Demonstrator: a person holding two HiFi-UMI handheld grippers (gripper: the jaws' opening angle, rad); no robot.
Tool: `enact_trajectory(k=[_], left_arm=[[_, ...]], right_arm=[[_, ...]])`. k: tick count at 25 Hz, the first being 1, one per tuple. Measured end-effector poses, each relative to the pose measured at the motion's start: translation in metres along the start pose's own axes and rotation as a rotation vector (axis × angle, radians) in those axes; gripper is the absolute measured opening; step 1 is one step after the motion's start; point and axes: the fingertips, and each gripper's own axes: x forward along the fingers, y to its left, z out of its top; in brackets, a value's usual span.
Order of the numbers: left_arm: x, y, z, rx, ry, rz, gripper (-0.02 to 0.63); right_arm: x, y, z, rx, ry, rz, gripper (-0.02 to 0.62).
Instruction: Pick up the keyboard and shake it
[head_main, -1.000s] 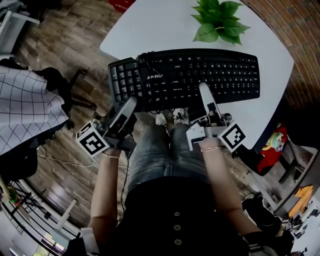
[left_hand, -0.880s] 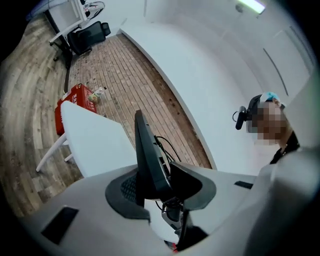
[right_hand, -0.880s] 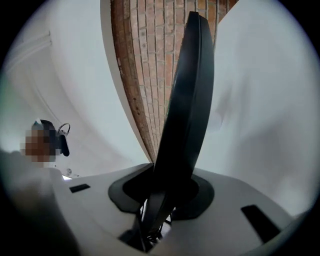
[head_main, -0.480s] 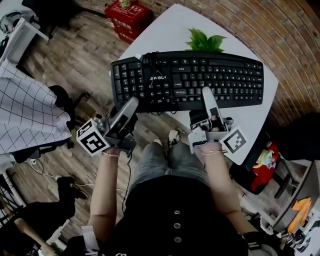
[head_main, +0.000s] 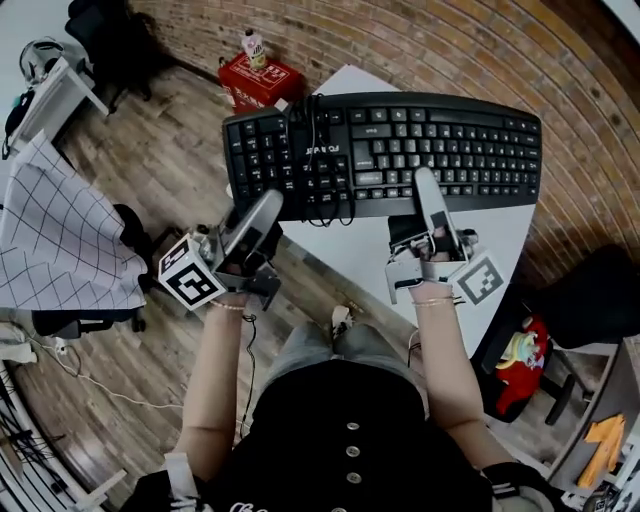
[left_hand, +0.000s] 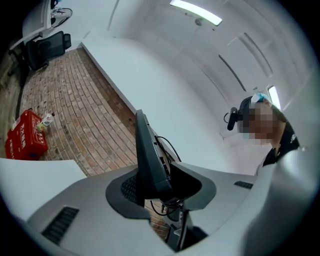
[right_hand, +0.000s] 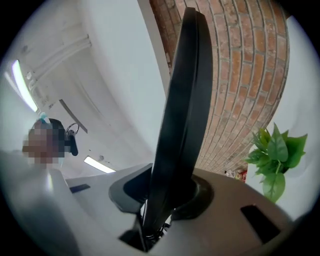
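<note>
Two grippers carry one black keyboard (head_main: 400, 150), which is held raised above the white desk (head_main: 345, 252). In the head view its keys face up and its long axis runs left to right.

1. Left gripper (head_main: 266, 205): the jaws are clamped on the near long edge of the keyboard, at the end with the number pad. The left gripper view shows the keyboard (left_hand: 149, 160) edge-on, wedged between the two dark pads, and no gap is visible at the pads.
2. Right gripper (head_main: 426, 184): the jaws are clamped on the same near edge, toward the other end of the key field. The right gripper view shows the keyboard (right_hand: 181, 115) as a thin dark slab that rises from between the pads, with the brick wall (right_hand: 235, 75) and the ceiling behind it.
3. Cable (head_main: 316, 140): a black cable lies looped across the keys between the number pad and the main key block. The loops hang past the near edge. In the left gripper view the cable (left_hand: 168, 145) sits against the face of the keyboard on the right of that view.
4. Surroundings: a green plant (right_hand: 275, 150) stands on the desk to the right of the right gripper. A red crate (head_main: 255, 80) sits on the wooden floor (head_main: 160, 150) against the brick wall, with a small bottle (head_main: 252, 44) on top. A checked cloth (head_main: 60, 240) lies at the left of the head view.
</note>
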Motion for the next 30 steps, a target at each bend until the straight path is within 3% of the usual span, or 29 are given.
enact_trajectory(k=[12, 23, 30], left_arm=[[0.046, -0.047, 0.039, 0.179, -0.097, -0.163, 0.134], [0.047, -0.071, 0.053, 0.320, -0.153, -0.266, 0.127], [0.042, -0.073, 0.054, 0.366, -0.155, -0.280, 0.124]], right_arm=[[0.034, 0.058, 0.057, -0.121, -0.029, 0.254, 0.103], [0.045, 0.085, 0.065, -0.141, -0.042, 0.460, 0.100], [0.045, 0.083, 0.060, -0.133, -0.052, 0.526, 0.100]])
